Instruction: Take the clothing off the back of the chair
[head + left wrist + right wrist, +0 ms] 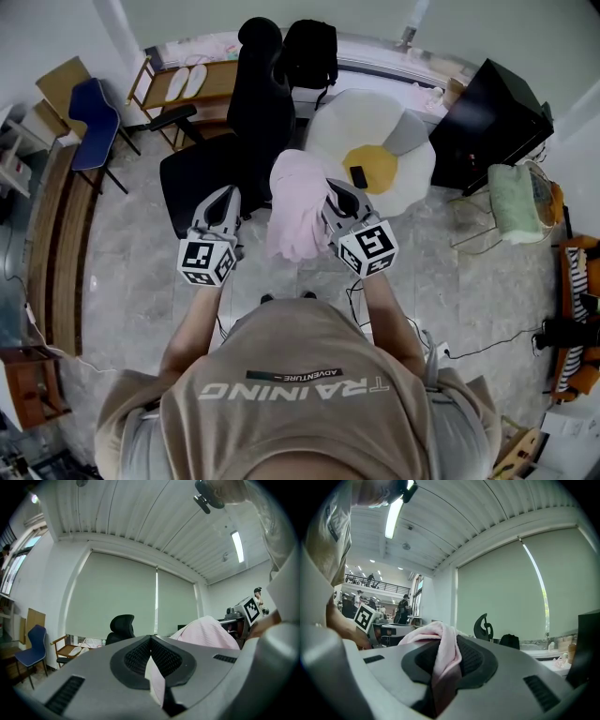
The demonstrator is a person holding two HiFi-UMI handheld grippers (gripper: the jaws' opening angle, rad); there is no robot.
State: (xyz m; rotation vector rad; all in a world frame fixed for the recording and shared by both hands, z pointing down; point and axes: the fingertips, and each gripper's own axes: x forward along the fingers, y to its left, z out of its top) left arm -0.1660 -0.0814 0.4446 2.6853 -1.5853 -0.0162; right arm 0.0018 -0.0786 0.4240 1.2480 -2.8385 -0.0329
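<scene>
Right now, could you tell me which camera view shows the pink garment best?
The head view: the whole pink garment hangs beside the black chair. The left gripper view shows a thin fold between its jaws, the right gripper view a bunched fold.

**A:** How's the light?

**B:** Bright and even. In the head view, the floor [122, 272] left of the black chair [258, 112] is pale, with only faint shadows.

**A:** Where does it come from?

**B:** A long ceiling lamp [393, 515] glares white in the right gripper view. The blind [112, 602] behind the chair glows with daylight, and a thin bright line runs down its seam.

**A:** And sharpness?

**B:** Every view bows at the edges, and the gripper views have dark corners. The pink cloth [445, 660] nearest the lens is blurred, while the chair beyond it looks crisp.
</scene>
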